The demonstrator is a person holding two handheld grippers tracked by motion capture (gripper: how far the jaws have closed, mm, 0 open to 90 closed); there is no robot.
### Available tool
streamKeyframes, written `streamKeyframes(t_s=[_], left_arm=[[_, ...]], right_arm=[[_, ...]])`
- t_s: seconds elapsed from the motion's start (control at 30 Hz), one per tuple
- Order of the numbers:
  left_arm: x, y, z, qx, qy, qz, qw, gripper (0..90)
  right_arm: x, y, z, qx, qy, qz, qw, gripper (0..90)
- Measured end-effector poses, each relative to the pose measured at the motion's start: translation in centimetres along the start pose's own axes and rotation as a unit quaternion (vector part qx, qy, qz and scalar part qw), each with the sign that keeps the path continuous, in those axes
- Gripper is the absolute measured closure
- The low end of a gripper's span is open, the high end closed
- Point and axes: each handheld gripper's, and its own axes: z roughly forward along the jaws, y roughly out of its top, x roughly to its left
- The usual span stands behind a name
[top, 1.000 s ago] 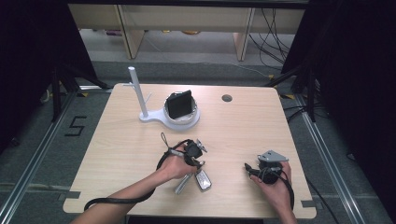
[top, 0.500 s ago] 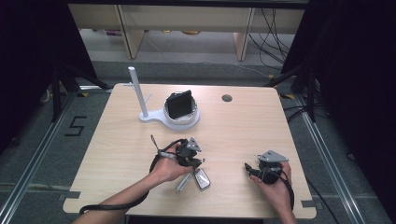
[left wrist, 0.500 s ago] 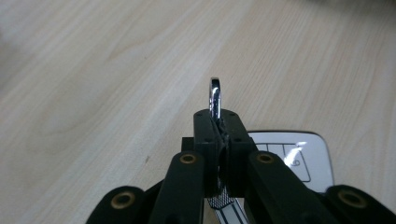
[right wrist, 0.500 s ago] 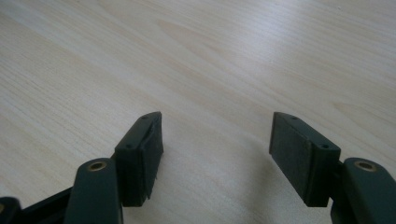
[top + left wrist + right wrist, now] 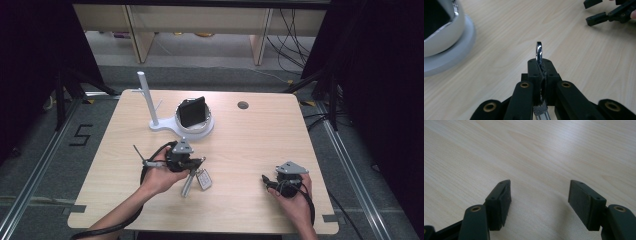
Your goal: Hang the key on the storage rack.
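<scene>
Left tongs (image 5: 192, 162) had shifted since the earlier high-view frames, from lower centre toward the upper left, nearer the white stand; they sat higher over the tabletop (image 5: 250, 145) than a second ago; jaws clamped on the key ring (image 5: 539, 51) the whole time, no change in grip; the keys (image 5: 196, 179) came along, hanging below the tongs at centre-low of the high view, a metal key and a pale tag dangling, seemingly just off the wood though contact was hard to tell.

Judgement: pick-up done, carry in progress; likely heading for the white stand (image 5: 172, 124) with its upright post (image 5: 146, 97) at upper left of centre, a dark block sitting in its round base.

Left gripper view: ring stood edge-on, pinched between the two black pads at frame centre, its top poking up past the tips; knurled key part showed at the bottom edge between the jaws; stand base curved in at upper left, close.

Right tongs (image 5: 272, 181) had not moved, lower right of the high view, resting low by the tabletop edge; jaws spread wide in the right gripper view (image 5: 539, 202), nothing between them, bare wood beyond; well apart from the keys.
</scene>
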Motion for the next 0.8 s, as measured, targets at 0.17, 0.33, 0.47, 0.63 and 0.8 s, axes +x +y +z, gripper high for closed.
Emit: streamKeyframes(t_s=[0.17,0.33,0.47,0.63,0.8], left_arm=[[1.4,-0.1,-1.5,-0.012,0.025,-0.002,0.9996,86.7],[2.8,-0.5,-2.8,-0.021,0.053,-0.014,0.9983,86.7],[4.1,-0.8,-4.0,-0.032,0.073,-0.029,0.9964,86.7],[6.0,-1.3,-5.8,-0.053,0.111,-0.053,0.9910,86.7],[8.2,-1.7,-8.0,-0.056,0.159,-0.074,0.9829,86.7]], right_arm=[[0.2,0.0,0.0,0.002,-0.001,0.016,0.9999,35.9],[0.1,0.0,0.0,-0.002,-0.006,0.006,1.0000,35.9],[0.1,0.0,0.0,-0.002,-0.006,0.007,1.0000,35.9],[0.1,0.0,0.0,-0.002,-0.006,0.006,1.0000,35.9],[0.1,0.0,0.0,-0.002,-0.007,0.007,0.9999,36.0]])
